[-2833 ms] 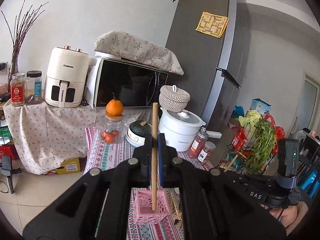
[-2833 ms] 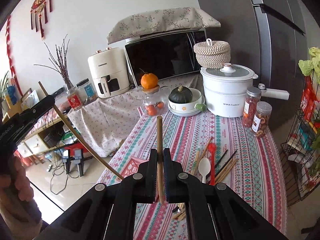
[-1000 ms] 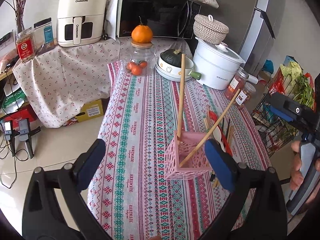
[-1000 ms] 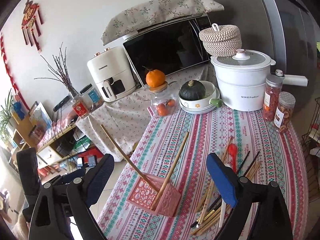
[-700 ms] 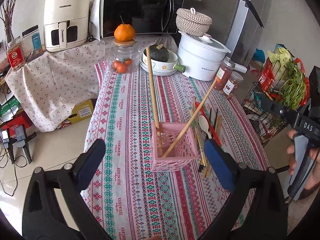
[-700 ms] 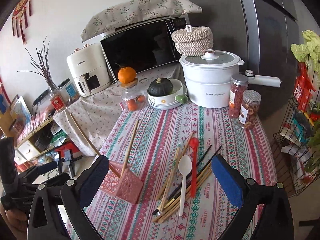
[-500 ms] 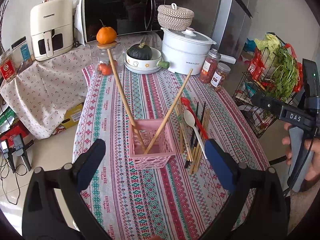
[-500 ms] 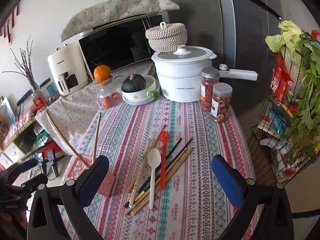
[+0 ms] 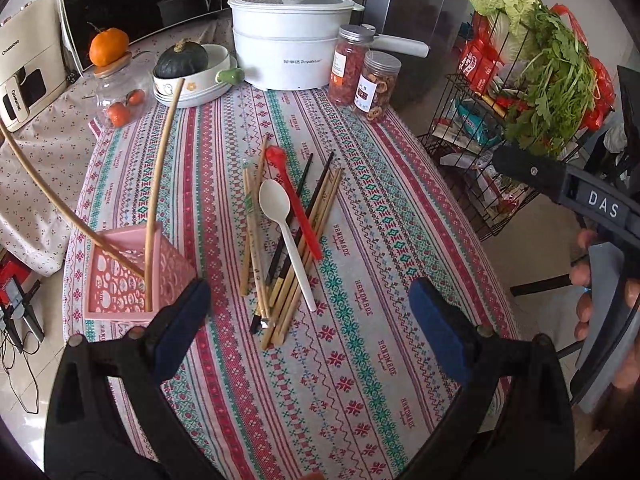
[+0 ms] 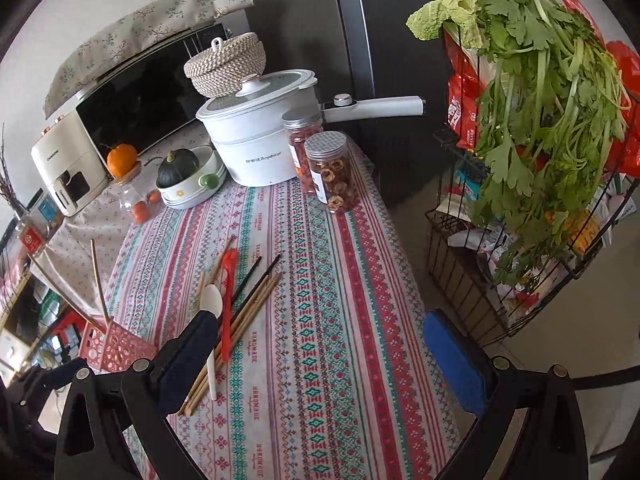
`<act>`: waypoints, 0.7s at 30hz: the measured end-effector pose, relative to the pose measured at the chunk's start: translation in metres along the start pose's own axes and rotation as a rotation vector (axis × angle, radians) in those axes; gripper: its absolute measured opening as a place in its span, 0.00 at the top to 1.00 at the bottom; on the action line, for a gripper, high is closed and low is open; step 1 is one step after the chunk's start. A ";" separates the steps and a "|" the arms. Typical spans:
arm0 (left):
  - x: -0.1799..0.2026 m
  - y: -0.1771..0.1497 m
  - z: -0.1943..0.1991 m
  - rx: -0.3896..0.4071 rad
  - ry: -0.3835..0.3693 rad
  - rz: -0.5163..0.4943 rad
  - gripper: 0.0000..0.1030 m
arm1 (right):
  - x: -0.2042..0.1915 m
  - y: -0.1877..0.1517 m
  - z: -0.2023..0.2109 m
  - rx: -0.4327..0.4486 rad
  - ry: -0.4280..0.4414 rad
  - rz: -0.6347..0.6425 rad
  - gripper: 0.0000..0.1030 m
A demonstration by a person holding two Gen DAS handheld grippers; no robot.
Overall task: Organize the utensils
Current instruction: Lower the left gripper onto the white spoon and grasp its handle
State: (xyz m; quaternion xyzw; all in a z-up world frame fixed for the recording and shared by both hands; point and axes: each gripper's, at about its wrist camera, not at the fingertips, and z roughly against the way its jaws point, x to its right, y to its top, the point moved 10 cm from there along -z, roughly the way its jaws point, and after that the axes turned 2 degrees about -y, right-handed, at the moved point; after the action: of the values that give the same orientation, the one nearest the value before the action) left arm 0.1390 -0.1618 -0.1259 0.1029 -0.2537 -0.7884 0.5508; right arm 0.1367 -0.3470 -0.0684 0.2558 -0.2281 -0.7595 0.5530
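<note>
Loose utensil pile (image 9: 288, 236) mid desk (image 9: 360, 380): long axes run near-to-far, white spoon (image 9: 280, 216) bowl pointing far. Two wooden chopsticks (image 9: 160, 184) lean in pink basket (image 9: 120, 280), desk's left edge. Vs 0.5 s ago: both views swung right, basket now at frame edge. Left hand-held gripper (image 9: 308, 332) and right hand-held gripper (image 10: 324, 356) both wide, empty. Pot (image 9: 288, 48), jars (image 9: 376, 80) beyond pile.
</note>
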 end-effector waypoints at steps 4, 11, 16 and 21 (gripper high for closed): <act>-0.003 0.018 -0.035 0.002 0.117 0.024 0.04 | 0.024 0.002 -0.009 -0.024 -0.029 -0.052 0.00; -0.031 0.044 -0.088 -0.018 0.164 0.136 0.28 | 0.042 0.001 -0.030 -0.075 -0.022 -0.110 0.00; -0.048 0.049 -0.118 -0.070 0.184 0.194 0.39 | 0.043 0.001 -0.044 -0.105 -0.009 -0.144 0.00; -0.052 0.052 -0.137 -0.093 0.228 0.201 0.46 | 0.039 0.000 -0.057 -0.134 0.024 -0.161 0.00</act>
State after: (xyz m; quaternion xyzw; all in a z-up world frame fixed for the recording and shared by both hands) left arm 0.2613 -0.1673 -0.2221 0.1402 -0.1620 -0.7233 0.6565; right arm 0.1635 -0.3876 -0.1169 0.2451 -0.1488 -0.8118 0.5088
